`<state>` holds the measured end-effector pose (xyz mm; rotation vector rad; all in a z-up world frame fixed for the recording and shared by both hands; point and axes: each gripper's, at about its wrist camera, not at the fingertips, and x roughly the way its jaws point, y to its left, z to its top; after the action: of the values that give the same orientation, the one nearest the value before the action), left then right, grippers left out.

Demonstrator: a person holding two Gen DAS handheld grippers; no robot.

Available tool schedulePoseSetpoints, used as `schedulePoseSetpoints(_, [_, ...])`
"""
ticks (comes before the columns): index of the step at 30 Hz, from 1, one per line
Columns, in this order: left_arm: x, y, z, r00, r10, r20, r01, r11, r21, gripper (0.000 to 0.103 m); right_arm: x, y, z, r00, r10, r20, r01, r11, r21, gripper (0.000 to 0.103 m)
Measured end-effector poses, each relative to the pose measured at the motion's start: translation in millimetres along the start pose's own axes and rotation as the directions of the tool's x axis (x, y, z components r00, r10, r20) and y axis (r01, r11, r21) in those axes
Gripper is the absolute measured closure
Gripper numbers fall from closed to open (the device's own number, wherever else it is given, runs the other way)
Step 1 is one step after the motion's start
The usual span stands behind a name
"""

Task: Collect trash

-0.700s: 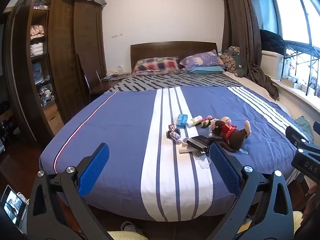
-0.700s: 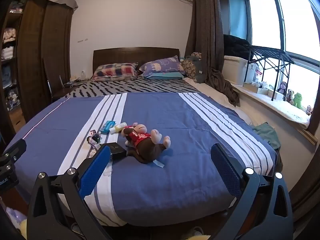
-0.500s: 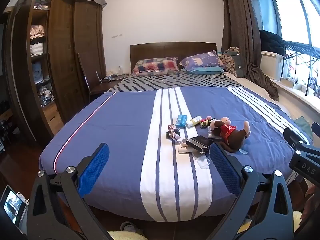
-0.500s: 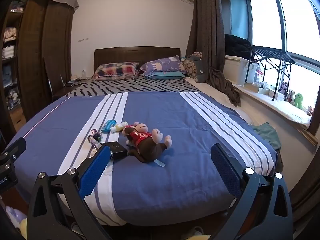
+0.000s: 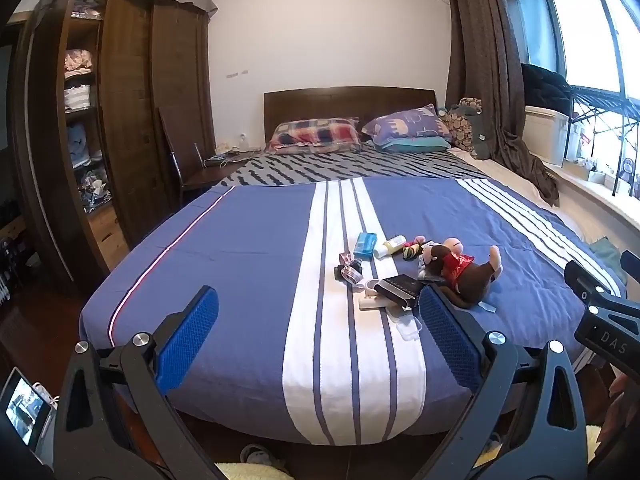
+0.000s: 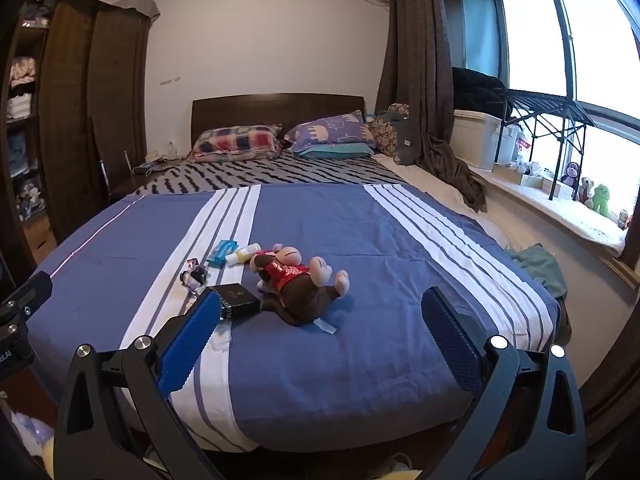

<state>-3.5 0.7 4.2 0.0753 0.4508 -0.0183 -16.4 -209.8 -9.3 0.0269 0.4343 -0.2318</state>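
Bedroom's blue striped bed (image 5: 240,264) carries a plush monkey (image 6: 304,284) beside scattered litter (image 5: 366,244), while both released grippers, left gripper (image 5: 316,334) and right gripper (image 6: 320,332), hover near its foot.

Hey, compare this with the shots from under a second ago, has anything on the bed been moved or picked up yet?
No visible change. The left gripper and right gripper hang open and empty short of the bed; the stuffed monkey, black box and small litter beside them lie where they were.
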Motion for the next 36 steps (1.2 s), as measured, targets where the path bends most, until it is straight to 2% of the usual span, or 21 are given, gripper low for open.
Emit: schedulePoseSetpoints(36, [-6.3,0.6,4.4,1.0,0.001,0.011,-0.001,1.0,-0.005,0.008,-1.0,-5.7,0.3,1.0,0.006,-0.001,-0.006,1.0,0.019,0.003])
